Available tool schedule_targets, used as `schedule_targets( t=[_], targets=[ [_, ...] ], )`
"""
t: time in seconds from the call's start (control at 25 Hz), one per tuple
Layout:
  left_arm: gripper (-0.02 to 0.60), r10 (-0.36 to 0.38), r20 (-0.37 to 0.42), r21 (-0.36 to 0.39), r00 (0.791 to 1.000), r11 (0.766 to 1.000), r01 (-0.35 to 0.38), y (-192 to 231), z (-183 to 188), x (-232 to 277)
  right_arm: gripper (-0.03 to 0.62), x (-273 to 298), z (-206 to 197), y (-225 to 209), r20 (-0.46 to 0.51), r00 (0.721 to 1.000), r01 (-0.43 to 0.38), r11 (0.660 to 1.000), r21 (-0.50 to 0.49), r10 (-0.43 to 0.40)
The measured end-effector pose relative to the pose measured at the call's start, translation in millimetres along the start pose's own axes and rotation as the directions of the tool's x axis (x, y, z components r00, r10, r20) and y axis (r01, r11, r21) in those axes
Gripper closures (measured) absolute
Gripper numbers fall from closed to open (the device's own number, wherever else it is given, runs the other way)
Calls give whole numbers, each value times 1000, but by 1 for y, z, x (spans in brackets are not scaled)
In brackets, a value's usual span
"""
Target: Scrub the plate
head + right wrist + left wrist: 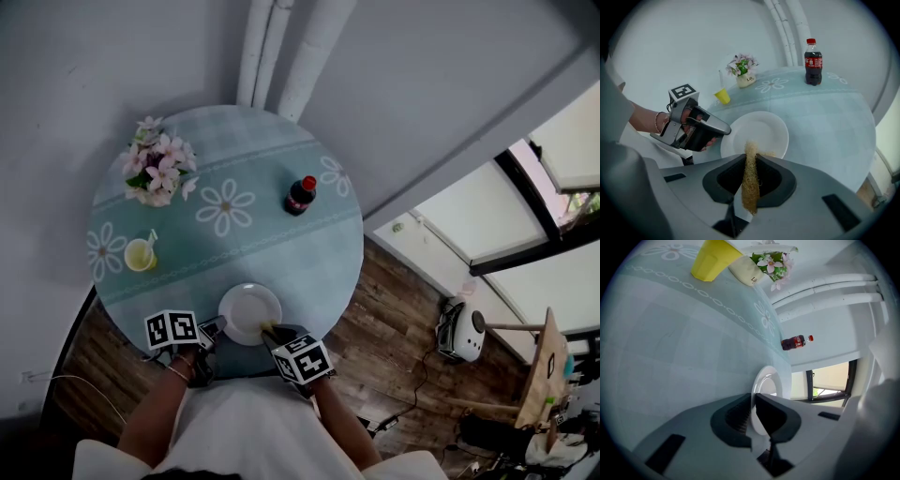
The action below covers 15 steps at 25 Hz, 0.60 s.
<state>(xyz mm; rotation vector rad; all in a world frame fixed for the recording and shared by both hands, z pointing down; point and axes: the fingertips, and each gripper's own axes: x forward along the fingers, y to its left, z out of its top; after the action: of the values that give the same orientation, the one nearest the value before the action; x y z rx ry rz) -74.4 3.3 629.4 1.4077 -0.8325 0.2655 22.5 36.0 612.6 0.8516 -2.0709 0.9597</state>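
A white plate lies at the near edge of the round table. My left gripper is shut on the plate's left rim; in the left gripper view the plate stands edge-on between the closed jaws. My right gripper is shut on a tan fibrous scrubber, pinched upright between its jaws. The scrubber's tip reaches the near edge of the plate. The right gripper view also shows the left gripper, held in a hand at the plate's left side.
A dark cola bottle stands at the far right of the table, a pot of pink flowers at the far left, and a yellow cup at the left. The table's edge runs just under both grippers. White pipes climb the wall behind.
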Motion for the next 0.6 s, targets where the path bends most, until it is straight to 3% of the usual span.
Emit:
schedule_targets(
  t=[0.6],
  targets=[
    [546, -14, 8, 0, 1000, 1000, 14, 0, -1, 0, 530, 1, 30, -36, 96, 990, 94, 994, 65, -100]
  ],
)
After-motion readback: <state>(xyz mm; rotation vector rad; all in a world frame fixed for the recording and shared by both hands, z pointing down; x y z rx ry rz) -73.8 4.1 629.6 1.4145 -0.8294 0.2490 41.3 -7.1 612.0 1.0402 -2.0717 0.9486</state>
